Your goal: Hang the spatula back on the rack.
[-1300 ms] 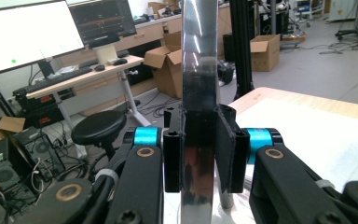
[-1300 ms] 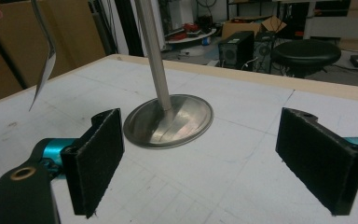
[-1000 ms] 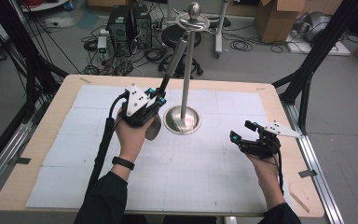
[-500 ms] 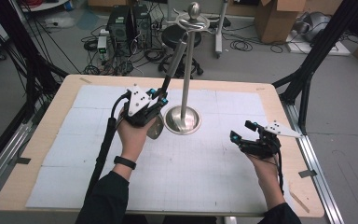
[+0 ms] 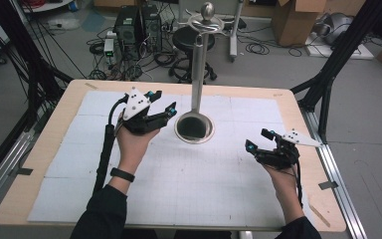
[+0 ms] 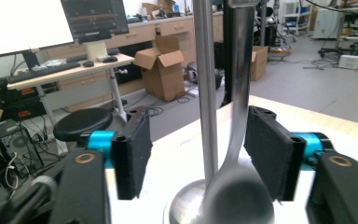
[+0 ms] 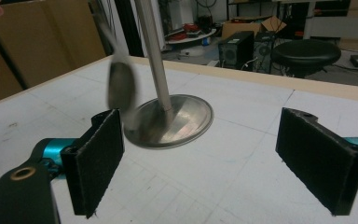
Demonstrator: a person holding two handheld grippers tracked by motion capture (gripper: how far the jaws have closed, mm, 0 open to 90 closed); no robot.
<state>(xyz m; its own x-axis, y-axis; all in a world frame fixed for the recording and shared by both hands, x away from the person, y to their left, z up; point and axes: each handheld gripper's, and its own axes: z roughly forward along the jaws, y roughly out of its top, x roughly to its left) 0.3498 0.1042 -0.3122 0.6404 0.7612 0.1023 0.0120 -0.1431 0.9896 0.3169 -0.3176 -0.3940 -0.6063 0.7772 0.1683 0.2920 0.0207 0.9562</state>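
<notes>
L gripper [image 5: 171, 110] beside ladle [image 5: 195, 124]

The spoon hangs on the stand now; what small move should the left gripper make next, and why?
Probably draw the left gripper straight back. Its jaws have just been opening, and the spoon hangs between them, seemingly untouched by the pads, close to the stand. A sideways move might knock it.
</notes>
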